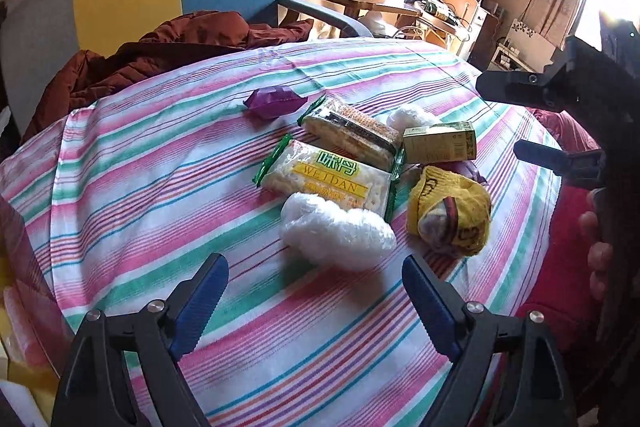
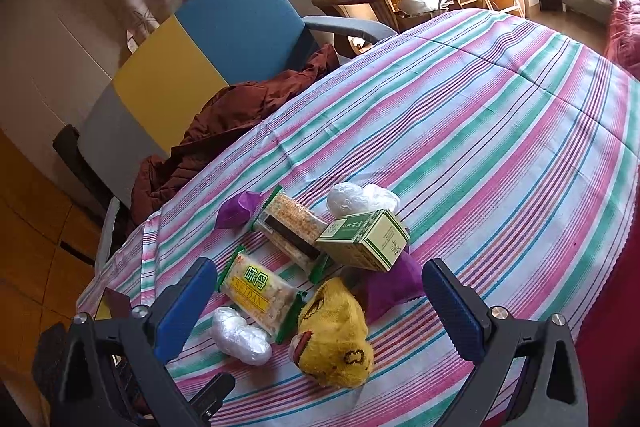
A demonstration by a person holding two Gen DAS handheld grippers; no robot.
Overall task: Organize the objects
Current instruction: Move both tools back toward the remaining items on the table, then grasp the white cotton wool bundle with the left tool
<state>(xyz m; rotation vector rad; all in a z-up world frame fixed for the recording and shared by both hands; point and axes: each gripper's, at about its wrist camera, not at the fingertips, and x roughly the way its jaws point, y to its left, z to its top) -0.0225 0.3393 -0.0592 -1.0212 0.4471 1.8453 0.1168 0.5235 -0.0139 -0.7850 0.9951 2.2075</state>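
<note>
Both the left gripper (image 1: 316,301) and right gripper (image 2: 316,311) hover spread wide and empty over the striped cloth (image 1: 160,163), where cracker packets (image 1: 326,177), a closed green box (image 1: 440,143) and yellow sock (image 1: 450,213) lie clustered.

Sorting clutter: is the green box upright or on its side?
Tipped: the green box leans on the cracker packet and purple item.
</note>
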